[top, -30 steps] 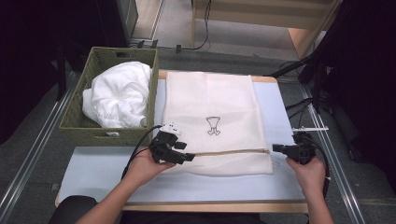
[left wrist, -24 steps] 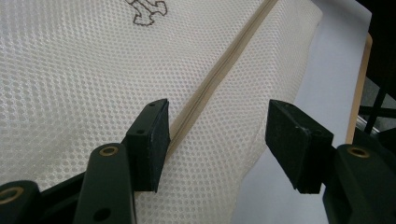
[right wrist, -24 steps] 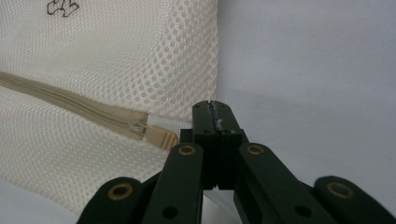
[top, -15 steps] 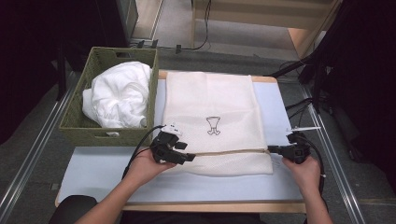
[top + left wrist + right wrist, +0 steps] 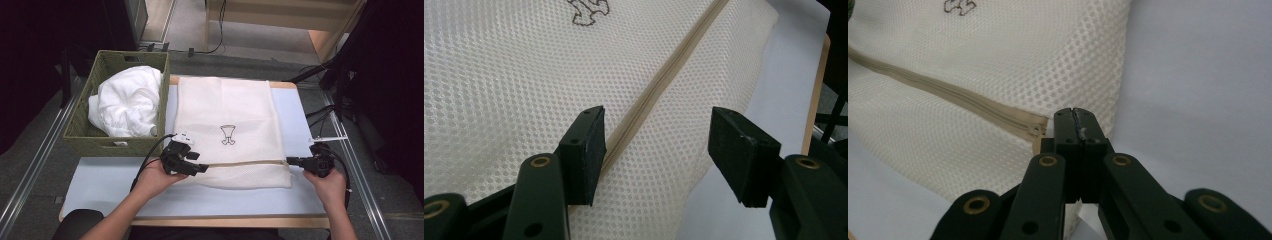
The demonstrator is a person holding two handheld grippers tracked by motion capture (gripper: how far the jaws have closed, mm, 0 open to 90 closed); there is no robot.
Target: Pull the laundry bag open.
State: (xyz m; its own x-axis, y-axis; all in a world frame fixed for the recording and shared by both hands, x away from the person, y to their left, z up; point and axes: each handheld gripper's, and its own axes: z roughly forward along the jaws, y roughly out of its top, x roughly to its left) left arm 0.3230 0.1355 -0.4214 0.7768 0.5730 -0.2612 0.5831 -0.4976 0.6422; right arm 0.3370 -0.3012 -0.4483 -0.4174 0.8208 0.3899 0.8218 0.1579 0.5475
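Note:
A cream mesh laundry bag (image 5: 227, 110) lies flat on the pale blue table top (image 5: 110, 187), and a beige zipper (image 5: 245, 163) crosses it near the front. My left gripper (image 5: 200, 169) is at the zipper's left part and open. Its pads (image 5: 589, 150) stand on either side of the zipper (image 5: 659, 85), low over the mesh. My right gripper (image 5: 290, 160) is at the bag's right edge. Its jaws (image 5: 1078, 127) are shut where the zipper (image 5: 948, 97) ends. A small beige zipper pull (image 5: 1037, 145) runs in beside the pads.
A green woven basket (image 5: 115, 145) with crumpled white cloth (image 5: 127, 102) in it stands at the left, touching the bag's side. The bag bears a small dark emblem (image 5: 227, 135). Metal rails flank the table, and cables lie on the floor at the right.
My right gripper has edged a little to the left, onto the bag's right corner. The left gripper and the bag look unchanged.

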